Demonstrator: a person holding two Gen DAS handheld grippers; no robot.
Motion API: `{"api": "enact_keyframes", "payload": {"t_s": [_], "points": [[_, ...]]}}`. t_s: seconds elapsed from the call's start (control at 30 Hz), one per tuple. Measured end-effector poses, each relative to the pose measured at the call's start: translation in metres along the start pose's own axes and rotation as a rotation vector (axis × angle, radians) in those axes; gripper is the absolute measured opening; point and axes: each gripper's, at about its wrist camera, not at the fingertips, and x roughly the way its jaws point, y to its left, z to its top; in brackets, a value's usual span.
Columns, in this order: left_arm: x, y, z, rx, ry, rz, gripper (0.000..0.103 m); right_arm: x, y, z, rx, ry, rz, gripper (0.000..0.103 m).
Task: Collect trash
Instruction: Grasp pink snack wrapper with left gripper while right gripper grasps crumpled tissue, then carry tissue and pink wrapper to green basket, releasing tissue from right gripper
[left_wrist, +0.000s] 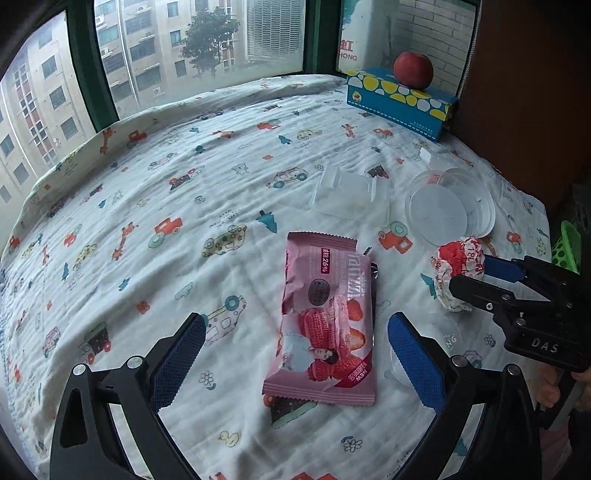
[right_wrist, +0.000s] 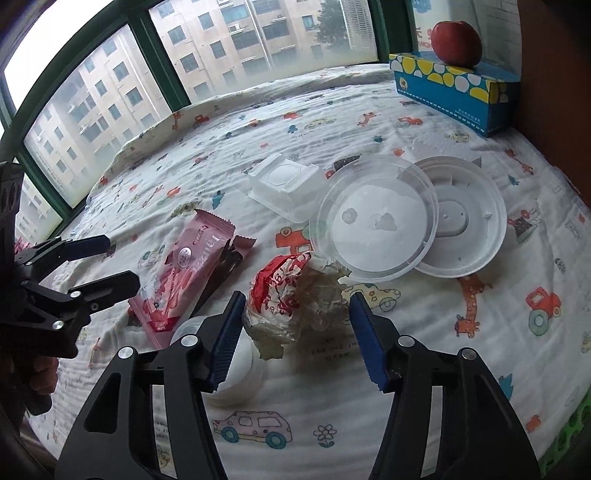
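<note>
My right hand-held gripper (right_wrist: 297, 334) clamps the crumpled red-and-white paper wrapper (right_wrist: 291, 295) low over the cartoon-print bedsheet (left_wrist: 147, 206), my left hand-held gripper (left_wrist: 295, 358) gapes around the pink snack packet (left_wrist: 325, 325), and the clear plastic lids (right_wrist: 373, 221) wait uncollected.

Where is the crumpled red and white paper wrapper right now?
The crumpled red and white paper wrapper lies on the printed cloth, between the right gripper fingers, right of the pink snack packet and just before the clear round plastic lid.
</note>
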Motion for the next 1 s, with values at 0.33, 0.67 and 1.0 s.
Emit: {"api": "enact_keyframes", "payload": {"t_s": [0.33,0.67,1.0], "points": [[0.039,-0.014,0.015,0.036,0.074,-0.048,0.096,-0.041,-0.014,-0.009,0.017,-0.059,-0.009,0.057],[0.066,-0.018,0.023,0.023,0.148,-0.090,0.096,-0.056,-0.032,-0.018,0.069,-0.078,-0.035,0.057],[0.069,-0.017,0.024,0.044,0.147,-0.029,0.066,-0.070,-0.042,-0.027,0.105,-0.093,-0.045,0.057]]}}
